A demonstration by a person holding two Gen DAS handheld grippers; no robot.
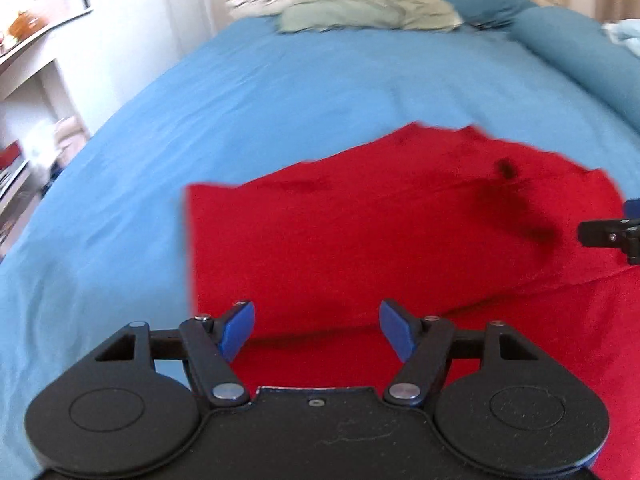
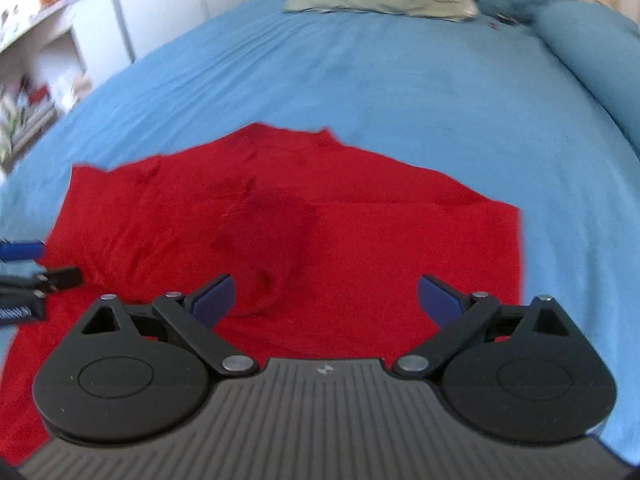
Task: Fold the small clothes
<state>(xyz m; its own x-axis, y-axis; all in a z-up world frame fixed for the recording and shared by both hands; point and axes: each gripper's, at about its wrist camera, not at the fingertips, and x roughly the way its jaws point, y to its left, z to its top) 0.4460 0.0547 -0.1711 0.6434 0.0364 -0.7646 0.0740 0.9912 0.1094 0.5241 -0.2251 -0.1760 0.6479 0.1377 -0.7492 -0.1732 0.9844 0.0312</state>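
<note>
Currently a red garment (image 1: pixel 400 240) lies spread on the blue bedsheet (image 1: pixel 280 92). Left gripper (image 1: pixel 316 330) and right gripper (image 2: pixel 325 300) hover above it, jaws apart, empty. Pinching one layer only could bunch the fold.

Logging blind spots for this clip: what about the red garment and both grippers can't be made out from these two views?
- Red garment: near hem hidden behind the left gripper body in the left wrist view and the right gripper body in the right wrist view.
- Garment type: motion blur smears both views.
- Dark patch: shadow, stain or print, unclear.
- Shelf items: blurred, too small.
</note>
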